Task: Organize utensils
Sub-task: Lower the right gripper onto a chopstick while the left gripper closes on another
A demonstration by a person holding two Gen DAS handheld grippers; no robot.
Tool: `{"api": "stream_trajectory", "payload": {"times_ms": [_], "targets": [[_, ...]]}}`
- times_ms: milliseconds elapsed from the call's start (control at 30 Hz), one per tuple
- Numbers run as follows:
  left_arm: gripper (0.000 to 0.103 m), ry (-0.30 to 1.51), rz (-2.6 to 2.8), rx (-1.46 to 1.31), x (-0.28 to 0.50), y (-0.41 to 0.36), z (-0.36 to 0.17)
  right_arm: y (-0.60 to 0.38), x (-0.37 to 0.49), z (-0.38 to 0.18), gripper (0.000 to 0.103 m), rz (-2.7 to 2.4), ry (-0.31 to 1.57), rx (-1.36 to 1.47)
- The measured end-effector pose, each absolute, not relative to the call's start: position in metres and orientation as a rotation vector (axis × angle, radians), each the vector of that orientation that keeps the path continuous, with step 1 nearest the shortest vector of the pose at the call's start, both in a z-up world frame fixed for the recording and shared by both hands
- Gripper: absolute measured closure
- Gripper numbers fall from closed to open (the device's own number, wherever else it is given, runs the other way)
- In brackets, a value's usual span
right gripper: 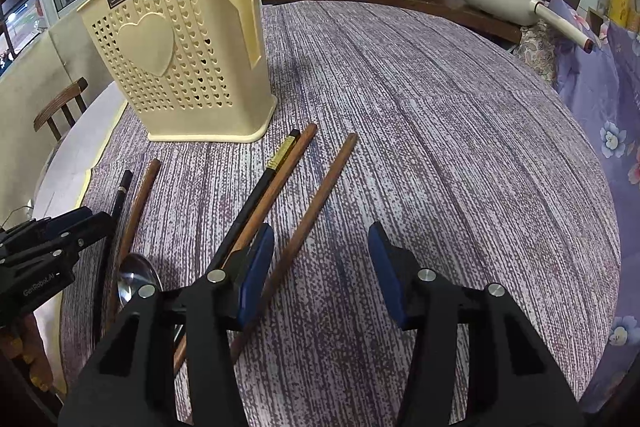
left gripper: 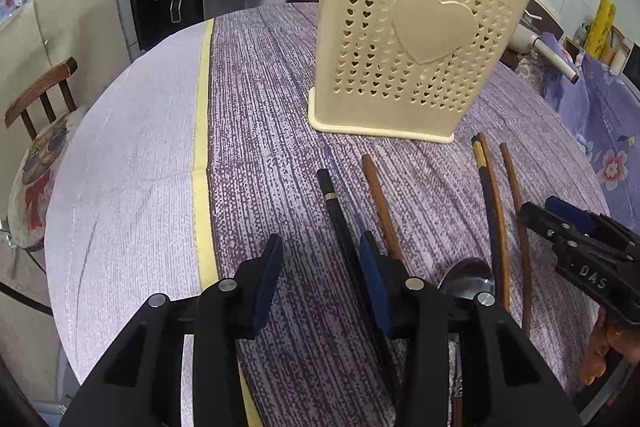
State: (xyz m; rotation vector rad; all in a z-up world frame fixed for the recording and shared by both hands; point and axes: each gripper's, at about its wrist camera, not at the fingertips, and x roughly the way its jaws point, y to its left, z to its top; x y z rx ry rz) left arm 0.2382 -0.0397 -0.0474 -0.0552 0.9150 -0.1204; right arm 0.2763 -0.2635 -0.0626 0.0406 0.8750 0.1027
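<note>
Both claws point forward and steeply downward over the tabletop, side by side and apart. The left claw [left gripper: 320, 259] stands part-way open, its blue pads [left gripper: 266, 287] facing each other with a clear gap and nothing pressed between them. The right claw [right gripper: 320, 267] is likewise part-way open, its pads [right gripper: 386, 275] apart and pressing on nothing. In the left wrist view the right claw enters from the right edge, with the person's fingers [left gripper: 600, 351] showing beneath its black body.
</note>
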Motion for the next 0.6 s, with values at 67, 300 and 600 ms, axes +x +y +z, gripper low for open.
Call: {"api": "stream_trajectory", "payload": {"times_ms": [67,300,600], "targets": [[0.063,0.912,-0.122,-0.065,0.239,-0.042,-0.047,-0.262,0.281,-0.064,0.058,0.093,0.885,0.045],[0.065,0.917,-0.098,-0.035,0.246,-0.054,-0.05,-0.254,0.293,-0.068,0.067,0.052,0.897,0.029],[0.086,0.923,-0.101,0.001,0.256,-0.06,-0.05,-0.256,0.317,-0.067,0.086,0.027,0.897,0.036]]}}
